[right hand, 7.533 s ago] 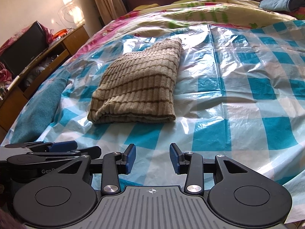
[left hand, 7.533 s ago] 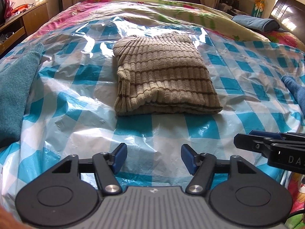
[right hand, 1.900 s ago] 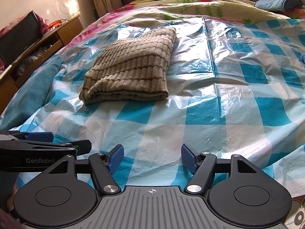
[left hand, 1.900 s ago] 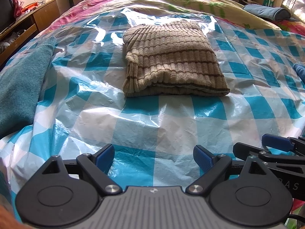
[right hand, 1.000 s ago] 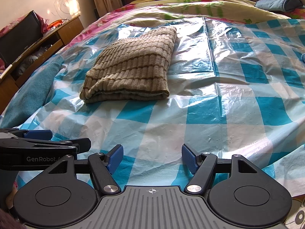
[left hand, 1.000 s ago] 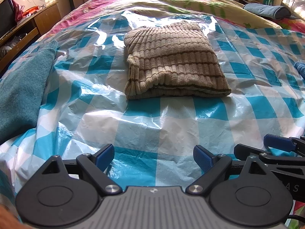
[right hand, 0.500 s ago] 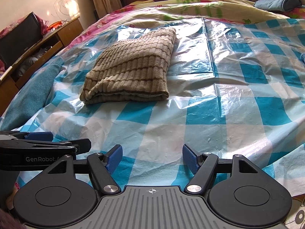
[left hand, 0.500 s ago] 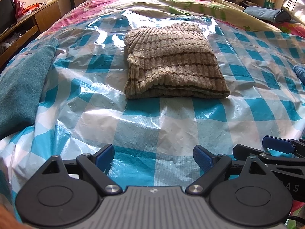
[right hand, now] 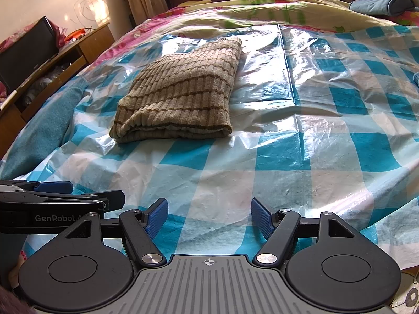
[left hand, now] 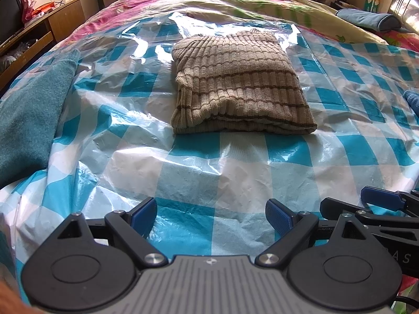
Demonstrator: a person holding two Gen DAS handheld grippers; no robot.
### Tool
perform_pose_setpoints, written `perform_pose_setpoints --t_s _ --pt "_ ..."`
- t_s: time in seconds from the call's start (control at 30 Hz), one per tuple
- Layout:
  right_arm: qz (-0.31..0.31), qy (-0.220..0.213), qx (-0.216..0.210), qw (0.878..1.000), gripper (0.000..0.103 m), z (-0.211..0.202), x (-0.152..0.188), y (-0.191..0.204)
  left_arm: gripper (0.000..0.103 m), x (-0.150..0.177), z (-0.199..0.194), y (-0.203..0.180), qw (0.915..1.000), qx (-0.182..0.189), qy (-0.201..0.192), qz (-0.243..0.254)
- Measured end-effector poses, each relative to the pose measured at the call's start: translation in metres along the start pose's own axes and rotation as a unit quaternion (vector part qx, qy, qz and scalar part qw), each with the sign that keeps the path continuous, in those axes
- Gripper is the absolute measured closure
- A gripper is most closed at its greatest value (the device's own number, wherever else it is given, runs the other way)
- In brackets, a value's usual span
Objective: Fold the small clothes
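Note:
A beige ribbed sweater with thin brown stripes (left hand: 241, 86) lies folded into a thick rectangle on the blue-and-white checked plastic sheet (left hand: 209, 172) that covers the bed. The same folded sweater (right hand: 180, 94) shows left of centre in the right wrist view. My left gripper (left hand: 210, 216) hovers near the front edge of the sheet, open, with nothing between its blue pads. My right gripper (right hand: 209, 218) is open too and holds nothing. Both are well short of the sweater. Each gripper shows at the edge of the other's view.
A teal towel (left hand: 28, 110) lies along the left edge of the bed. A wooden cabinet with a dark television (right hand: 31, 55) stands to the left. A blue pillow (left hand: 366, 21) rests at the far right, and a floral quilt (left hand: 235, 2) lies beyond the sheet.
Over the last seconds both grippers opened wider and drew back slightly from the folded sweater. In the last half second nothing visibly moved.

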State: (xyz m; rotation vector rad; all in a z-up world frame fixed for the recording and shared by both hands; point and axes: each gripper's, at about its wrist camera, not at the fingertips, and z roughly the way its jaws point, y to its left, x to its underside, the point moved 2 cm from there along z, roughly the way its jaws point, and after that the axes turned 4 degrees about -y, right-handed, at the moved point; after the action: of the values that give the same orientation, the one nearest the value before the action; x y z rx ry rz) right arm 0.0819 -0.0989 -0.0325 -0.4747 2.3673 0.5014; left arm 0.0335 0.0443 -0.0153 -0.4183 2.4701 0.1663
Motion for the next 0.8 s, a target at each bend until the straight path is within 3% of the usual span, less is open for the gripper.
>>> perform_pose_setpoints --t_s 0.8 --pt "0.000 0.000 0.000 1.000 0.031 0.0006 0.0008 0.0002 0.009 0.0008 0.0023 0.0009 0.9999 0.001 0.007 -0.008"
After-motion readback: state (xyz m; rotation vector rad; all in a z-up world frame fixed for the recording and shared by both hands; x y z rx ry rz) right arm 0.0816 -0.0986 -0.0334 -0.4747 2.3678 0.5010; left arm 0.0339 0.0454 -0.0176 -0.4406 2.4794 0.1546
